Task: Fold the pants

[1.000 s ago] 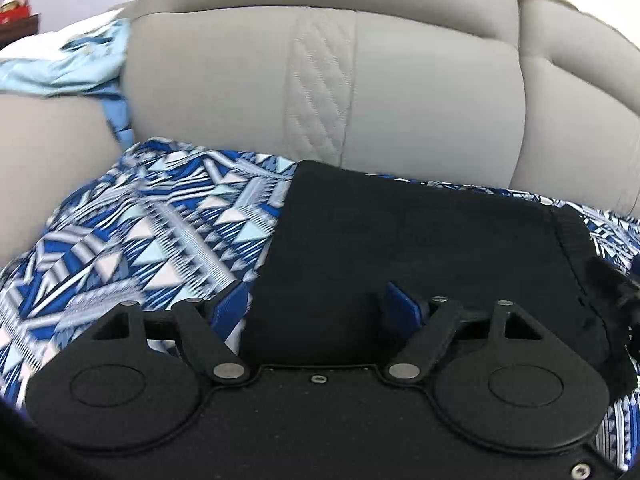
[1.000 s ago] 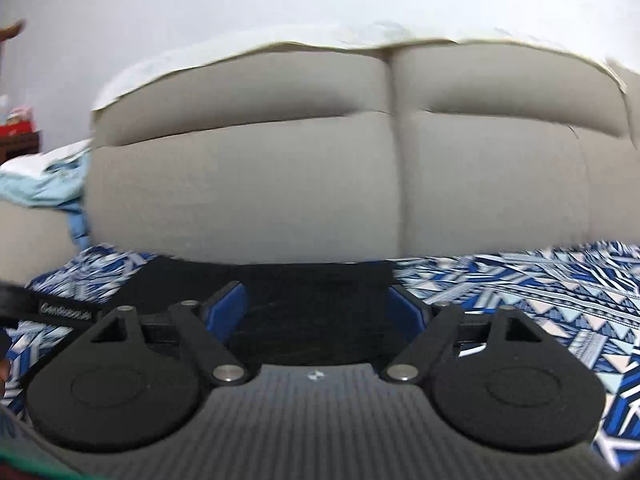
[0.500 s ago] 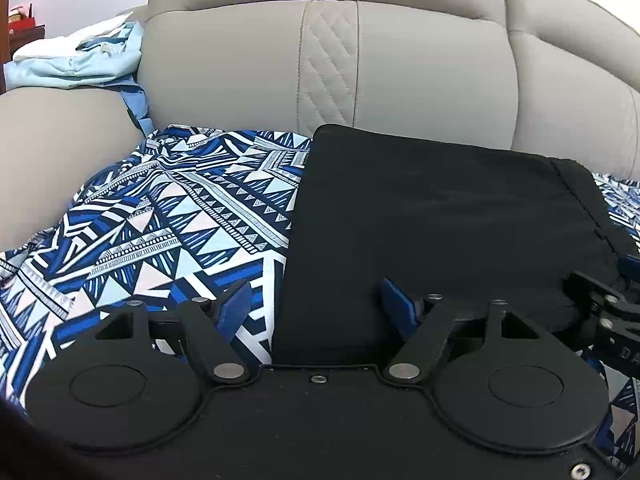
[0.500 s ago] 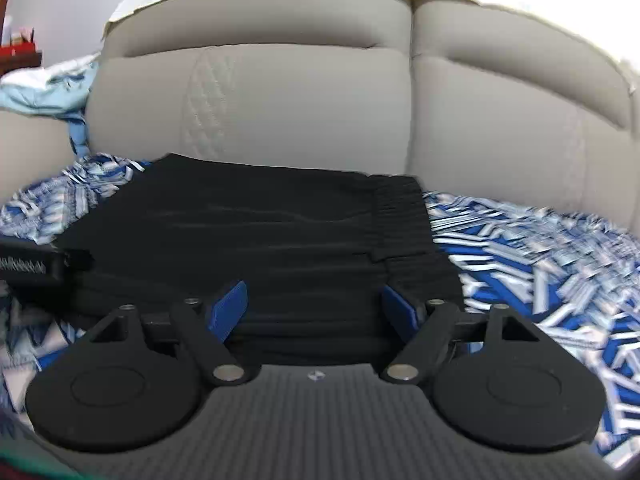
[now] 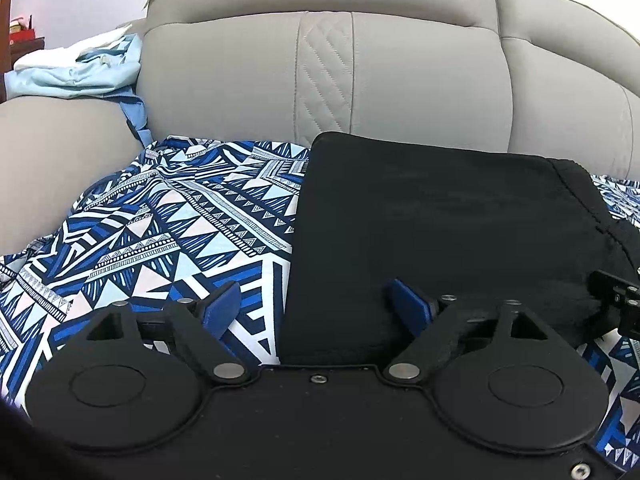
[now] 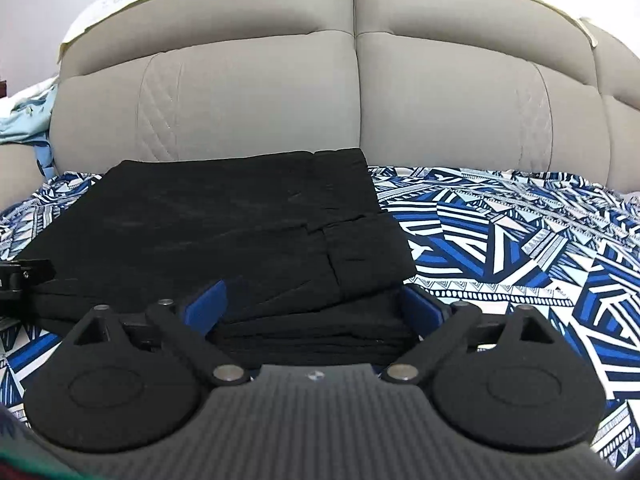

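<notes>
The black pants [image 5: 440,232] lie folded into a flat rectangle on a blue patterned cloth [image 5: 160,224] over the sofa seat. My left gripper [image 5: 316,306] hovers at their near left corner. Its jaws are opening, one blue pad over the cloth and the other over the black fabric, gripping nothing. In the right wrist view the pants [image 6: 240,224] show stacked layers at the near edge. My right gripper [image 6: 312,312] straddles their near right corner, jaws opening wide, with the layered edge between the pads but not pinched. Part of the right gripper [image 5: 620,304] shows at the left view's edge.
The grey sofa backrest [image 5: 400,80] rises right behind the pants. A light blue garment [image 5: 80,72] is heaped on the left armrest [image 5: 52,160]. A cream cloth [image 6: 120,0] drapes the top of the backrest. Patterned cloth [image 6: 520,240] spreads to the right.
Both cameras have tipped downward, so the pants fill more of each view. Both pairs of jaws stand wider than before. The right gripper has sunk toward the near right corner.
</notes>
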### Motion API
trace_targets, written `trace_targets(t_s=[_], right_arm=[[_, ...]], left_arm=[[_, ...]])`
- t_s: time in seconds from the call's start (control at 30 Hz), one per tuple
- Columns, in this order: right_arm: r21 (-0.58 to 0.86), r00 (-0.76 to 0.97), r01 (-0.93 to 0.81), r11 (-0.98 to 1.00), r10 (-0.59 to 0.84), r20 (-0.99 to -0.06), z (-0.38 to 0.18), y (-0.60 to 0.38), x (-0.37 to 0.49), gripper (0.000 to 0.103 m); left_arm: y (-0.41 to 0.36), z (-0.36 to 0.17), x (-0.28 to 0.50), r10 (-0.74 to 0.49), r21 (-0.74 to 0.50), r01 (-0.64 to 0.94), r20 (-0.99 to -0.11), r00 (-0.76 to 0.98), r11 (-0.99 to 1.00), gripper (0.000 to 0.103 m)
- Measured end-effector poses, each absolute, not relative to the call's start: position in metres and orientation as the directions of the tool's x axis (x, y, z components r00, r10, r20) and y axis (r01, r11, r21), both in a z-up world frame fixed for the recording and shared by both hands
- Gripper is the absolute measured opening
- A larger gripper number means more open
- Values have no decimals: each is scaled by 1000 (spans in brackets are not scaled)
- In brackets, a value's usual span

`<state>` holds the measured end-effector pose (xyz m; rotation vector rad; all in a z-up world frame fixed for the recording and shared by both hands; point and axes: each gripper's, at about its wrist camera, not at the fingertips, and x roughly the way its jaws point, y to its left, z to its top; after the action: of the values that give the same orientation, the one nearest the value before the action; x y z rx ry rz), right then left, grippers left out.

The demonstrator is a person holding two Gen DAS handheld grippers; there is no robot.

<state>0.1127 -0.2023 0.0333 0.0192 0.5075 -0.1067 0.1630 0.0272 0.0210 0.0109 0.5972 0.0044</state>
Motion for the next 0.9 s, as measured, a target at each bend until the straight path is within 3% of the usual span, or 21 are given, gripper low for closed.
trace_targets(t_s=[0.1, 0.2, 0.4, 0.9], right_arm=[[9, 878, 92, 996, -76, -473, 36, -205, 108, 98], [-4, 895, 61, 998, -56, -442, 37, -202, 89, 98], [-18, 901, -21, 1000, 11, -434, 37, -186, 62, 100], [-68, 882, -28, 997, -7, -471, 18, -172, 63, 103]], left_arm=[[26, 27, 159, 22, 21, -13, -569, 822, 1000, 84], [23, 32, 148, 12, 23, 1, -566, 824, 1000, 95], [13, 28, 119, -5, 55, 46, -580, 815, 997, 102], [7, 11, 113, -14, 48, 53, -603, 797, 997, 103]])
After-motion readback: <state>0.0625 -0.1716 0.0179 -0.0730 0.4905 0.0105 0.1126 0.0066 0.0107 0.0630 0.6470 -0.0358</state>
